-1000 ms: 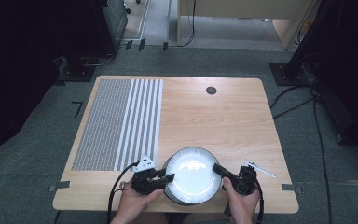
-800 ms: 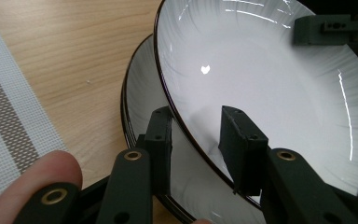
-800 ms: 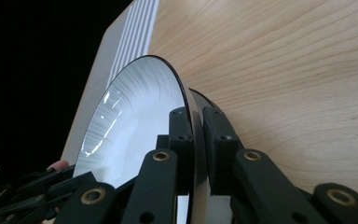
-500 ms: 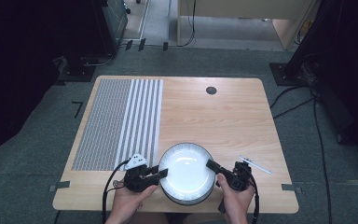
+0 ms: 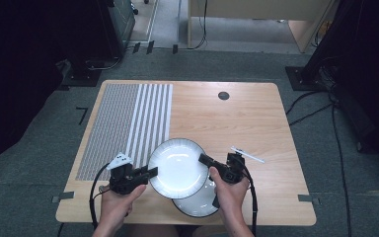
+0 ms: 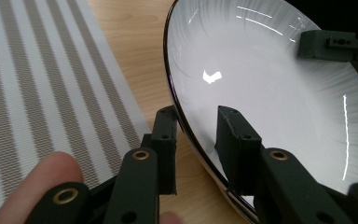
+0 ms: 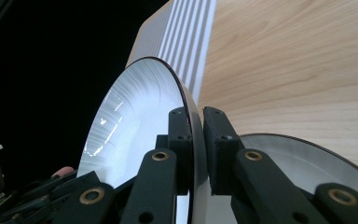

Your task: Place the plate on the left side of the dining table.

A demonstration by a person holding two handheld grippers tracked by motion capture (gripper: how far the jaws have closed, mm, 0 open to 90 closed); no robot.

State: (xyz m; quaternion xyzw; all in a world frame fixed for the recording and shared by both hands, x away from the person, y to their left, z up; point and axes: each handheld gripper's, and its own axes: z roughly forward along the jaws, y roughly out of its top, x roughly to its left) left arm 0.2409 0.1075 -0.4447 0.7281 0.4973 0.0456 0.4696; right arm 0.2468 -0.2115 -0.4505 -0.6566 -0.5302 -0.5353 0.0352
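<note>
Wooden table (image 5: pixel 246 123) | striped mat (image 5: pixel 123 123) | grey carpet floor (image 5: pixel 39 158) | both tools clamp upper plate (image 5: pixel 177 167) rim; left tool (image 5: pixel 150 173) just closing, right tool (image 5: pixel 203 159).

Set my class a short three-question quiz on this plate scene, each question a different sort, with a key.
1. True or false: the right gripper is shut on the rim of the top plate.
2. How many plates are there?
3. The striped mat covers which part of the table in the high view? A left, B right, C far right corner.

Key: 1 true. 2 two: the top plate, and a lower plate on the table. 3 A.
</note>
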